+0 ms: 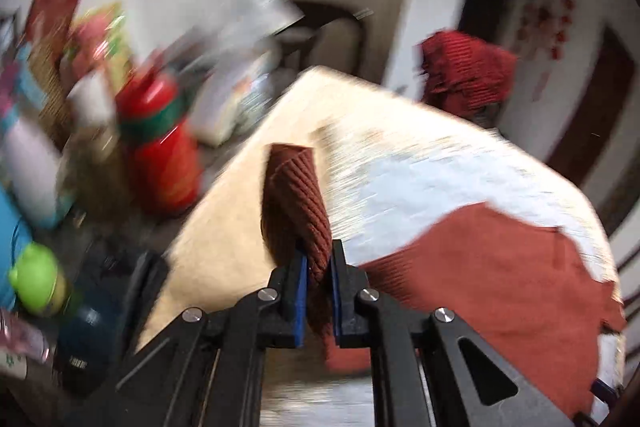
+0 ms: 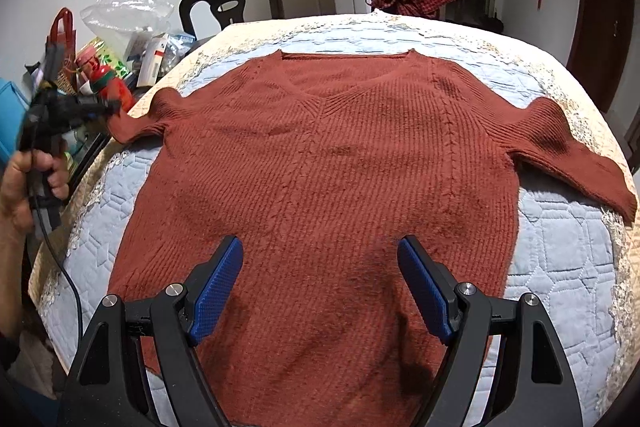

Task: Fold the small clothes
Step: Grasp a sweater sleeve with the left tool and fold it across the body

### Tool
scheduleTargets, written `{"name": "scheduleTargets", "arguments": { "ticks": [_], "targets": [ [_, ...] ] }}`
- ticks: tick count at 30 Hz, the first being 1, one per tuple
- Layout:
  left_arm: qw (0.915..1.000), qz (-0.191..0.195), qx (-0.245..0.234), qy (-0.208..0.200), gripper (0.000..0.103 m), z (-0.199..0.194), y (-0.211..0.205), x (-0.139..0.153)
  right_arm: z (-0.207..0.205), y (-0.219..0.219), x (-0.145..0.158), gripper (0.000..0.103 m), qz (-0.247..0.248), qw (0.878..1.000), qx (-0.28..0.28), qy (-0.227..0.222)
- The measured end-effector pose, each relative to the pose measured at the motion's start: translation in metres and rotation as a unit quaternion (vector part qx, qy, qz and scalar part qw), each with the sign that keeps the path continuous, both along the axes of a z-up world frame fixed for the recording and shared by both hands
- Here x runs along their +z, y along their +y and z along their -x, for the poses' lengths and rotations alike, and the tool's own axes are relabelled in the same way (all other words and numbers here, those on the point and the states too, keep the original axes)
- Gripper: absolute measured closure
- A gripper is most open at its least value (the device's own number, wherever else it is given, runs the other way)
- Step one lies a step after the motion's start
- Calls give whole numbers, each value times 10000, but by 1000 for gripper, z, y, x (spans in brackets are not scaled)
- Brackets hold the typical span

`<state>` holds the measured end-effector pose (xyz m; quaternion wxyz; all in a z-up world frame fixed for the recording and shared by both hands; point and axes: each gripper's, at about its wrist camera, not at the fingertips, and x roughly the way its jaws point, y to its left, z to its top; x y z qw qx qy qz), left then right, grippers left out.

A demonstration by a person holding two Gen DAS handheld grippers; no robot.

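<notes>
Clearly, a rust knitted sweater (image 2: 320, 163) is spread flat, front up, on a quilted bed (image 2: 560, 267); its sleeve cuff (image 1: 296, 195) is clamped between the pads of the left claw (image 1: 319, 267) and lifted off the quilt; the right claw (image 2: 320, 267) is held with jaws apart above the sweater's lower body, nothing gripped.

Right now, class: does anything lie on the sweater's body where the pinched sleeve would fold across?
Nothing visible does. The left gripper has its jaws shut on the sleeve cuff, and the sweater lies flat and bare; the right gripper hovers open above its hem.
</notes>
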<state>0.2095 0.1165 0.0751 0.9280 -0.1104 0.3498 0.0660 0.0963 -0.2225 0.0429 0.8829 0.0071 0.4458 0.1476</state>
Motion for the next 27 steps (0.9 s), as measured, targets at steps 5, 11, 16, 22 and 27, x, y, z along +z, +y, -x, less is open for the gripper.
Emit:
{"name": "scheduleTargets", "arguments": {
  "ticks": [5,11,16,22,27],
  "targets": [
    [9907,89,-1285,-436,92,-9,-78,33,0,-9,0,23,-66,9999,-94,-24],
    [9604,519,-2735,-71,90,-27,-154,15,1,-23,1,23,-229,9994,-273,33],
    [9502,896,-2984,6,73,-15,-143,7,-1,-34,8,23,-489,9982,-351,11],
    [9667,964,-2369,-107,57,-9,-98,11,-24,-31,17,23,-909,9955,-247,31],
    [9779,624,-1996,10,55,-13,-83,-2,-45,-16,19,29,-1156,9932,-124,75]
  ]
}}
